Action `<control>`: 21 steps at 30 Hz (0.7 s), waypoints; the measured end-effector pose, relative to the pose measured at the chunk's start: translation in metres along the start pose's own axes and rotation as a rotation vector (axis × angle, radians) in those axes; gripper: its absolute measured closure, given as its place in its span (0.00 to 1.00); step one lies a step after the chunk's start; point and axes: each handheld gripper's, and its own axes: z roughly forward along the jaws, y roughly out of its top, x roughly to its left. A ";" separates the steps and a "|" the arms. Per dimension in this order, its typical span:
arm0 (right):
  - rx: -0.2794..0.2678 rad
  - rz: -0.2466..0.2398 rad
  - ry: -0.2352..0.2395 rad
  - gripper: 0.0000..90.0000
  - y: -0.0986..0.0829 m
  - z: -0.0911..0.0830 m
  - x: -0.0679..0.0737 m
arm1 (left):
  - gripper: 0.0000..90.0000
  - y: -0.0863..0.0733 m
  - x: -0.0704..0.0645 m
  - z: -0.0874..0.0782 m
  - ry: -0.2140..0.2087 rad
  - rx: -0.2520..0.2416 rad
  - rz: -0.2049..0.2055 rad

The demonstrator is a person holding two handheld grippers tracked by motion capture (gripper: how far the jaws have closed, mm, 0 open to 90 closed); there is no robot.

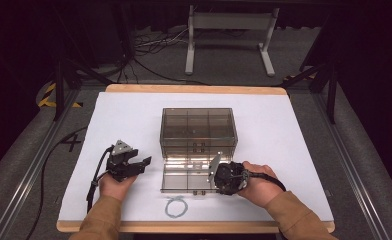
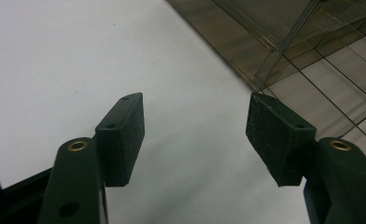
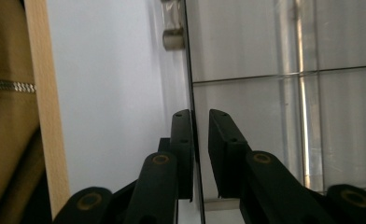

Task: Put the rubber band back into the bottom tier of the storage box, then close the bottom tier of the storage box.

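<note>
1 smoked-plastic drawer cabinet [image 1: 198, 126] stands ahead of both claws. Its pulled-out drawer [image 1: 184, 181] lies between them; the right claw [image 3: 200, 128] pinches the drawer's front wall, jaws nearly together. Left claw [image 2: 195, 135] gapes wide, empty, above the white surface [image 1: 284, 150].

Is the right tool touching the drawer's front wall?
Touching: in the right gripper view, the right tool has its jaws closed on either side of the drawer's front wall.

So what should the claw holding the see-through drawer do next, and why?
Probably keep sliding the drawer. The right claw is pinched on its front wall, and the drawer sits pulled out of the clear box. Whether it should go in or out, I cannot tell. The left claw waits open beside it.
</note>
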 end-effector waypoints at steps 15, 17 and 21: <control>-0.212 0.056 -0.017 0.83 0.005 -0.012 0.006 | 0.42 0.000 0.000 0.000 0.000 -0.001 0.001; -0.226 0.066 -0.014 0.83 0.007 -0.011 0.007 | 0.42 0.000 0.000 0.000 -0.001 -0.001 0.000; -0.271 0.068 -0.007 0.83 0.012 -0.007 0.010 | 0.42 0.000 0.000 0.000 0.004 0.002 0.001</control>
